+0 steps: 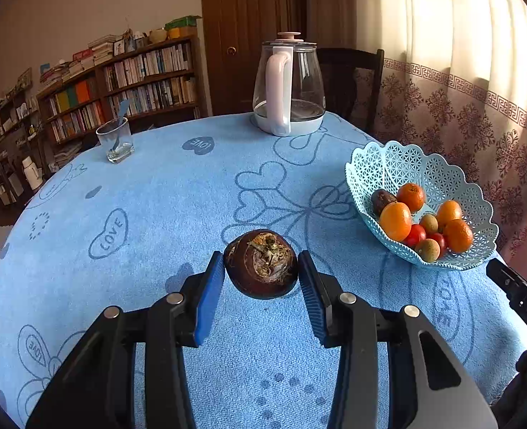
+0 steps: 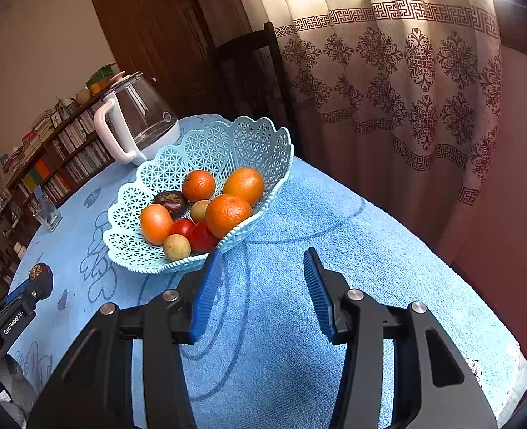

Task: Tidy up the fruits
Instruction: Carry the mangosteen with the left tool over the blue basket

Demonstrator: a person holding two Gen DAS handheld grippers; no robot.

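A dark wooden door stands in a pale wall, with loaded bookshelves to its left. A dark chair sits behind the table, which wears a blue towel cloth. Sunlight glows through patterned curtains on the right

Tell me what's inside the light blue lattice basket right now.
The basket holds four oranges, two red tomatoes, two small tan-green fruits and one dark brown fruit. Anything beneath that pile is covered and cannot be seen.
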